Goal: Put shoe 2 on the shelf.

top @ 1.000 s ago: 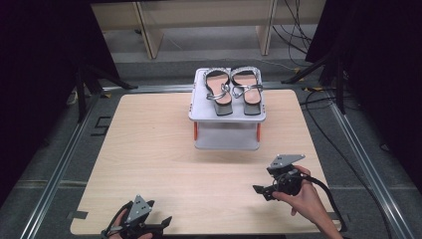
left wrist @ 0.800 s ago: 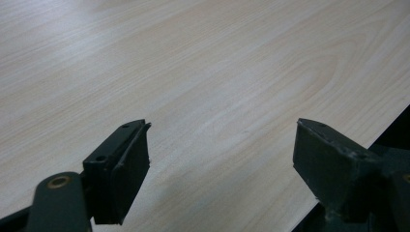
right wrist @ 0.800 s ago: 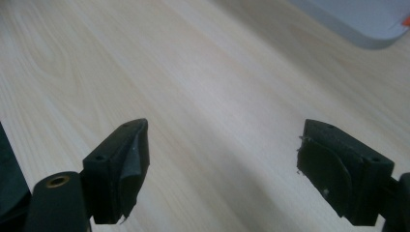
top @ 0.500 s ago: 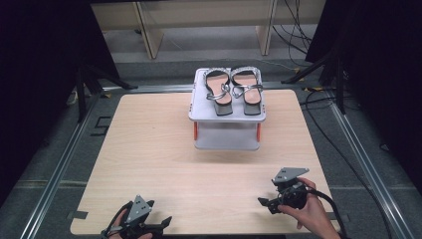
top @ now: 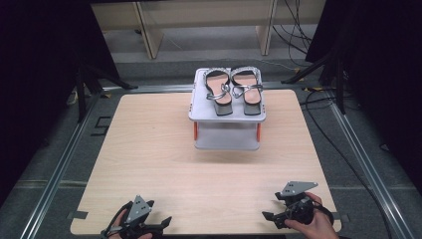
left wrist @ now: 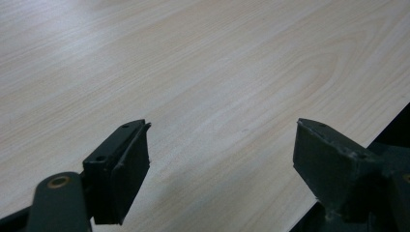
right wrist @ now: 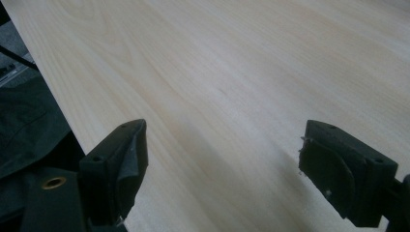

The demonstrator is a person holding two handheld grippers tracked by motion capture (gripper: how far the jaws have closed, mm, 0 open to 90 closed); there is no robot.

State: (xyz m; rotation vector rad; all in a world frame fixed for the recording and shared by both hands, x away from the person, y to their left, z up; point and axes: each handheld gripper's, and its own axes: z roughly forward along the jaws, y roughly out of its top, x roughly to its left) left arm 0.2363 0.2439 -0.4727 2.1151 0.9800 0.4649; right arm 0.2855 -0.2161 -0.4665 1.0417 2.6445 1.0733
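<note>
Left gripper (top: 158,222): lower left of the high view, at the near edge of the table; jaws stand wide apart with nothing between them. In the left gripper view (left wrist: 220,159) bare wood grain lies in the gap.
Right gripper (top: 271,211): lower right of the high view, held in a hand (top: 311,225); jaws spread apart and empty. In the right gripper view (right wrist: 222,164) pale board shows between them.
Grey plates: a three-cornered plate sits on top of each gripper, tilted upward.
Table (top: 149,149): light wood-grain top, rounded corners — taking up the middle of the high view.
Writing: no brand, label or lettering can be read on any item.
Sandals (top: 234,92): a pair of heeled sandals, upper centre of the high view, well apart from both grippers; dark insoles, silvery straps that loop over the front, beaded or studded edging at the far ends, block heels toward the near side. They lie side by side, just beside each other.
Rack (top: 199,112): a small grey two-level stand with orange-red posts at the front; the sandals rest on its top shelf — the lower shelf looks bare.
Surroundings: dark cables (top: 348,154) on the floor at the right of the frame, metal rails along both table sides.
</note>
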